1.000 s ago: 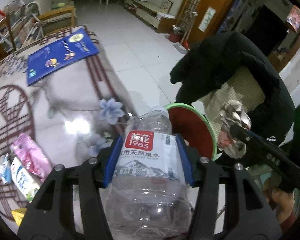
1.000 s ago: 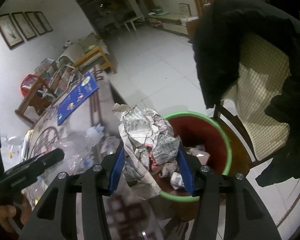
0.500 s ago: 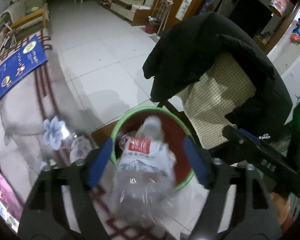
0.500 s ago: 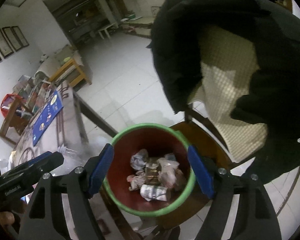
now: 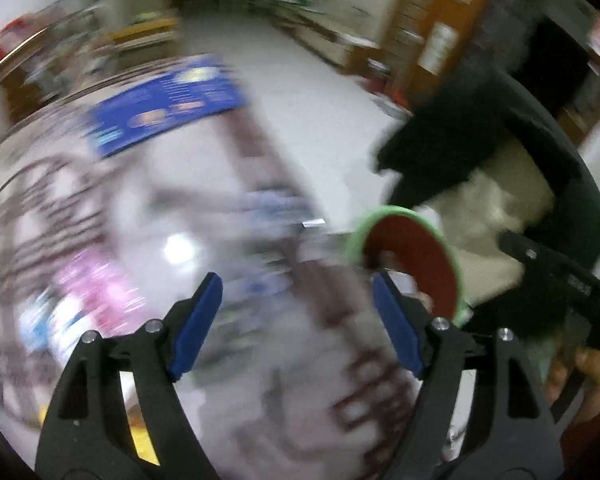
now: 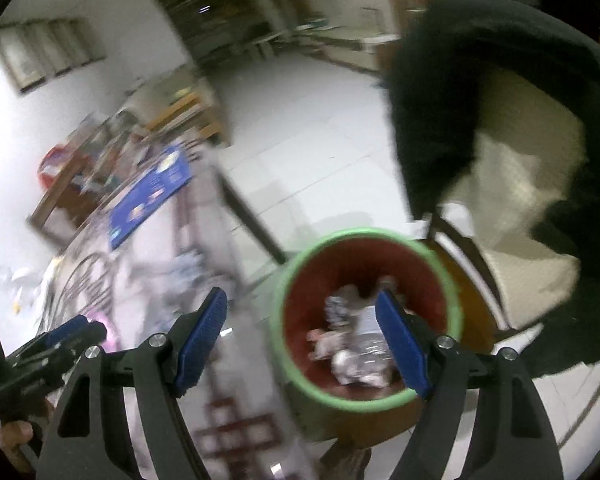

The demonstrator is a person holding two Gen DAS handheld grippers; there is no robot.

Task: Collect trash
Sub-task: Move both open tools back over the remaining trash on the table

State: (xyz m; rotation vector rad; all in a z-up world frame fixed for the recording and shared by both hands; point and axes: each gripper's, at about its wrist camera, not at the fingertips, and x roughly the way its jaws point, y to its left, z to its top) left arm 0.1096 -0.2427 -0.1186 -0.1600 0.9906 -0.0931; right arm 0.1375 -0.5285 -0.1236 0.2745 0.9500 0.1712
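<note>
- Left tool (image 5: 296, 300): blue pads spread wide, nothing between them; the jaws have just been opening. It hangs over the patterned surface (image 5: 228, 360), which is badly blurred in the left wrist view.
- Right tool (image 6: 302, 320): pads likewise spread wide and empty, its jaws also just opened. It sits above the edge of the surface, its right pad over the mouth of the bin.
- Bin (image 6: 278, 320): red inside with a green rim, standing just beside the surface edge and next to a chair (image 6: 536, 216) draped with a black coat (image 6: 460, 92).
- Trash: crumpled paper (image 6: 340, 308) and a clear plastic bottle (image 6: 370, 344) lie inside the bin at its bottom.
- Remaining on the surface: a blue leaflet (image 5: 164, 108) at the far end and a pink packet (image 5: 100, 284) near the left tool; details too blurred to read.
- A hand (image 5: 580, 376) grips the handle of the right tool, visible at the lower right of the left wrist view.
</note>
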